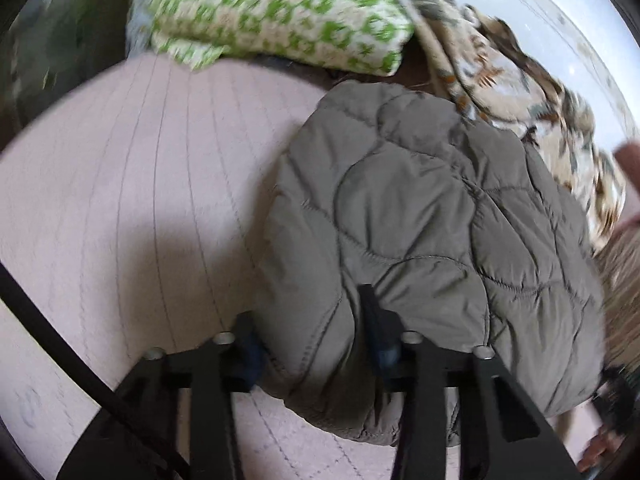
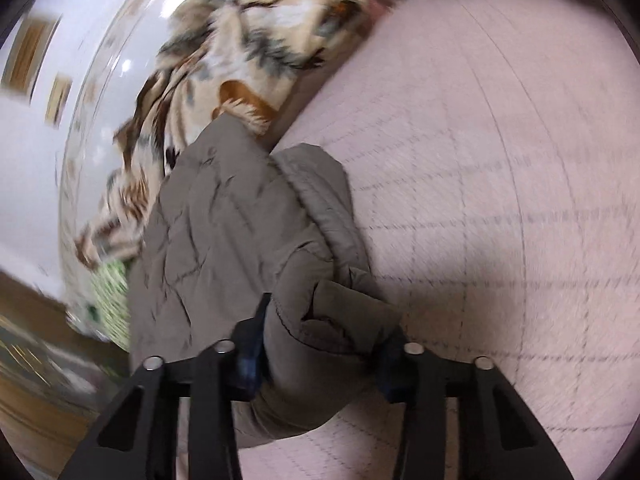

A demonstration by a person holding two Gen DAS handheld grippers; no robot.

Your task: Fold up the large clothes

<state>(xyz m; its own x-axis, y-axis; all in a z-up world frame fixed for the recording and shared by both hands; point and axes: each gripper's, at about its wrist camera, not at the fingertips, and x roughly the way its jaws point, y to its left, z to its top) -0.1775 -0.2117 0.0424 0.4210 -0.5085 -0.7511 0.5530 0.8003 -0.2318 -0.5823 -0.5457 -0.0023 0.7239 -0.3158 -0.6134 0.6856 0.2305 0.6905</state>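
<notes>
A grey-brown quilted puffer jacket (image 1: 420, 216) lies bunched and folded on a pale pink bedsheet (image 1: 120, 184). My left gripper (image 1: 308, 320) is shut on a thick fold of the jacket at its near edge. In the right wrist view the same jacket (image 2: 224, 232) runs away from me, with its padded collar or hood (image 2: 324, 200) rolled along the right side. My right gripper (image 2: 324, 332) is shut on a bunched end of the jacket just above the sheet (image 2: 500, 160). Both views are motion-blurred.
A green-and-white patterned pillow (image 1: 280, 12) lies at the far edge of the bed. A cream floral blanket (image 1: 540, 92) is heaped behind the jacket, also in the right wrist view (image 2: 224, 60). A white wall (image 2: 36, 152) stands beyond it. A black cable (image 1: 52, 336) crosses the lower left.
</notes>
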